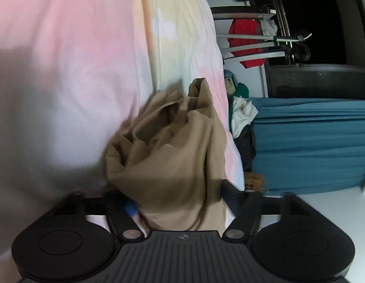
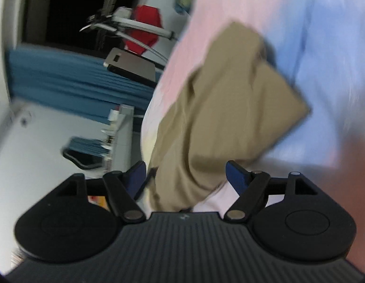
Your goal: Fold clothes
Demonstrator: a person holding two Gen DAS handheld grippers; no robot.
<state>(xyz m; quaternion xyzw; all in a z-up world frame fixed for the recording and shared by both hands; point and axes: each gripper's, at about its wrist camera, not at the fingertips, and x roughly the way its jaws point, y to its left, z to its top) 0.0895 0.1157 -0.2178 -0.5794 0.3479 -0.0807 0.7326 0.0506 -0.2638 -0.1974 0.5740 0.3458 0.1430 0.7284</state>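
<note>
A tan garment (image 1: 173, 155) lies bunched on a pastel tie-dye sheet (image 1: 76, 75). In the left wrist view the cloth drapes between the fingers and hides the tips of my left gripper (image 1: 180, 202); its jaws stand apart with cloth bunched between them. In the right wrist view the same tan garment (image 2: 220, 108) runs from the sheet (image 2: 323, 47) down between the blue fingertips (image 2: 236, 174) of my right gripper (image 2: 186, 176), which stand wide apart around the cloth. The view is motion-blurred.
Teal curtains (image 1: 312, 146) hang beside the bed. A pile of mixed clothes (image 1: 241, 108) sits at the bed's edge. A red garment (image 1: 246, 37) hangs on a metal rack (image 1: 253, 47). The rack with the red garment (image 2: 147, 23) also shows in the right wrist view.
</note>
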